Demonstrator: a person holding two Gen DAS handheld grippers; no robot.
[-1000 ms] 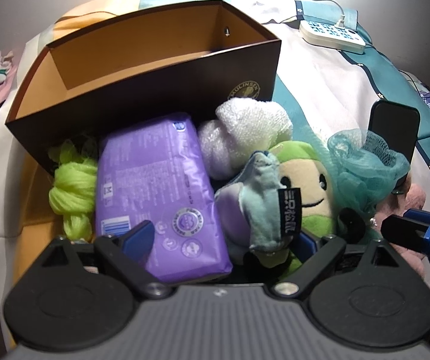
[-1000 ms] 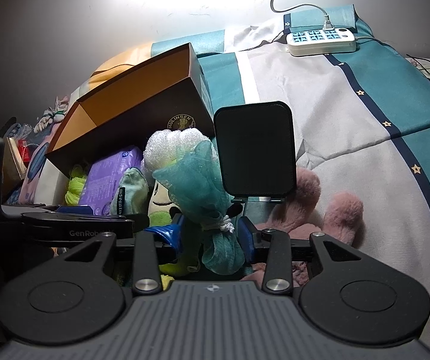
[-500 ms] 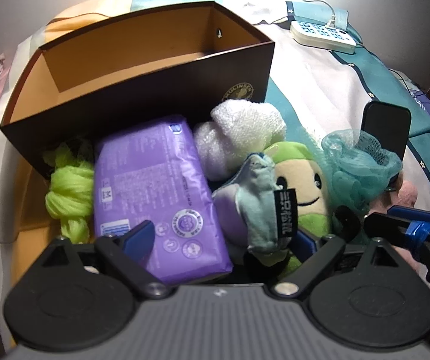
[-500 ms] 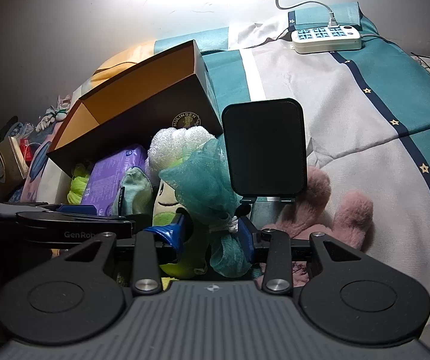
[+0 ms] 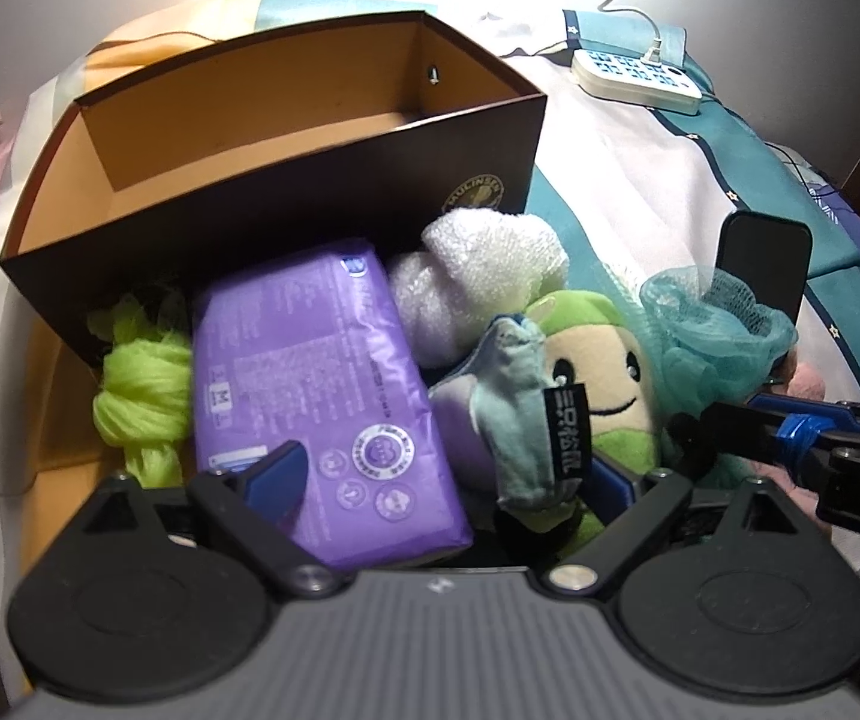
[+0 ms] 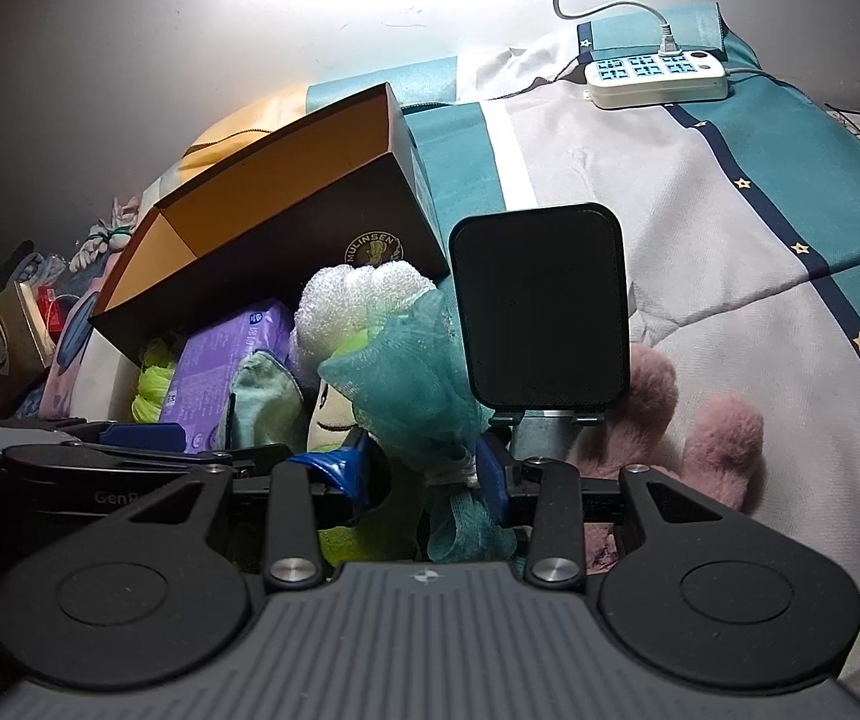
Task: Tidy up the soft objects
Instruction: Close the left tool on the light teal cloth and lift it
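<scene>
A pile of soft things lies in front of a dark brown box (image 5: 478, 138) with an orange inside. It holds a purple pack (image 5: 310, 372), a lime green pouf (image 5: 142, 384), a white mesh sponge (image 5: 490, 264) and a smiling green plush (image 5: 598, 372). A grey-teal plush (image 5: 514, 414) with a black tag is there too. My left gripper (image 5: 442, 468) stands open over the pile, with the purple pack and the grey-teal plush between its wide fingers. My right gripper (image 6: 418, 468) is shut on a teal mesh pouf (image 6: 412, 384), which it holds beside the green plush.
A black stand with a flat rectangular plate (image 6: 541, 306) rises just right of the teal pouf. A pink furry toy (image 6: 724, 438) lies on the striped bedspread (image 6: 730, 210) behind it. A white power strip (image 6: 652, 75) sits at the far edge, and small clutter lines the left side.
In the left wrist view the right gripper with the teal pouf has crept slightly left, toward the green plush. The left gripper and the pile keep their places.
</scene>
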